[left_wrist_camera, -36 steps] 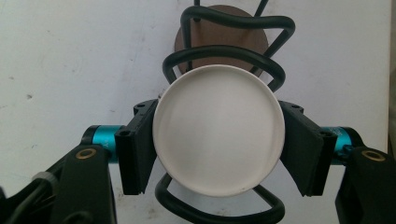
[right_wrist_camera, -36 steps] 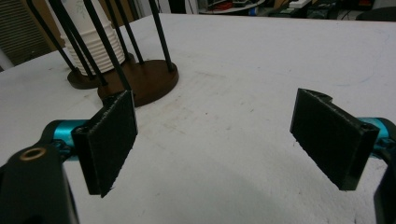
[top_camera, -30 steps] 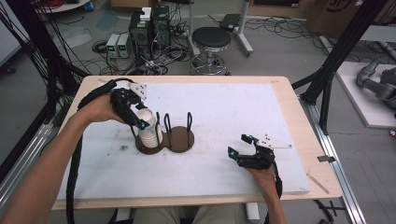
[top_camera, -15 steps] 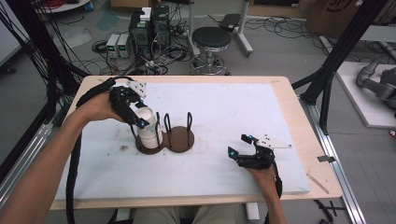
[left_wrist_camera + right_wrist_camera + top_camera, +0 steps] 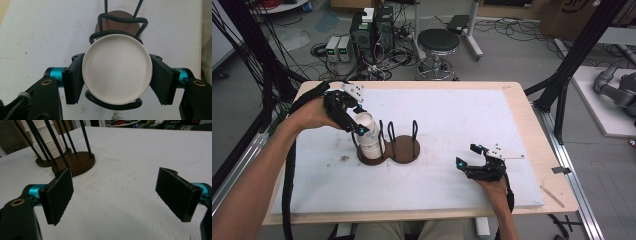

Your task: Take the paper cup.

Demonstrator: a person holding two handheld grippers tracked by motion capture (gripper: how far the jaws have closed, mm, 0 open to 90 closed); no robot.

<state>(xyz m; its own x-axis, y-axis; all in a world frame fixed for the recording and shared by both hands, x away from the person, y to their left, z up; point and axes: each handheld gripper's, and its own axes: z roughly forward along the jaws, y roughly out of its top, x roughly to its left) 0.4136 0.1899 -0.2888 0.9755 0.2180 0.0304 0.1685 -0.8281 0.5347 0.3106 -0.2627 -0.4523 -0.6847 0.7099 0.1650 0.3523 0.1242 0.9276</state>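
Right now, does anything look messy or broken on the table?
Nothing broken or spilled. The white cups stand upright in the holder, gripped by the left gripper. The only blemish is a few dark smudges on the table beside the holder. The right gripper rests open, holding nothing.

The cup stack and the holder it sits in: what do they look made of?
Cup stack: likely matte white paper or thin plastic, with thin ribbed rims stacked closely. Holder: thin black bent rods, probably coated metal wire, on brown round bases that could be wood or plastic.
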